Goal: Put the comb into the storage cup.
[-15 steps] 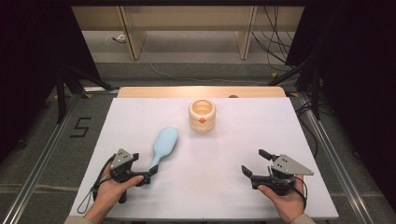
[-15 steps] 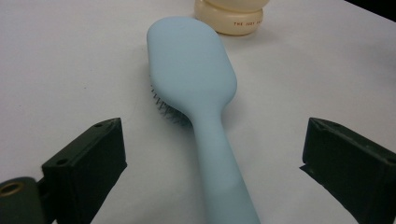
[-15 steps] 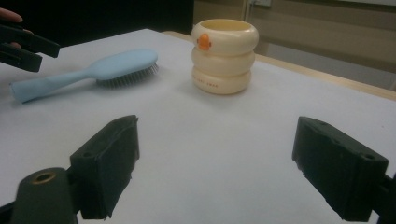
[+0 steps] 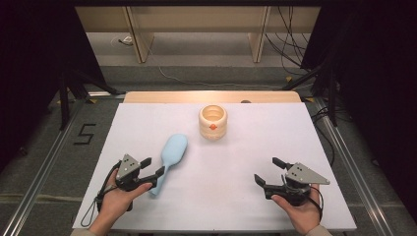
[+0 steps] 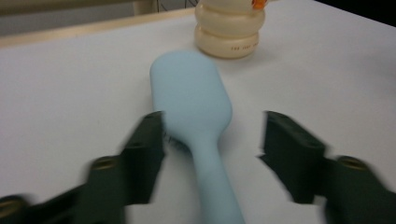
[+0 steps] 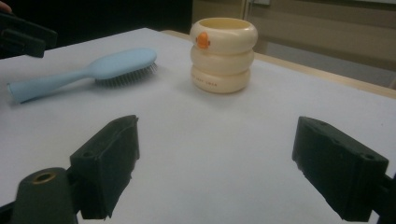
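The left tool [image 4: 150, 167] stands wide open with its jaws on either side of the light-blue hairbrush [image 4: 170, 156] handle, near left on the white surface [image 4: 236, 162] — nothing gripped yet. The right tool [image 4: 269, 172] is open and empty too, while the cream ringed cup [image 4: 213, 121] stands far centre — so the work looks barely begun.

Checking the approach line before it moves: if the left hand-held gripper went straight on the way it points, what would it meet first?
The left hand-held gripper is open, its jaws either side of the light blue hairbrush handle, so the brush comes first. The cream ringed cup stands farther on, probably slightly off that line.
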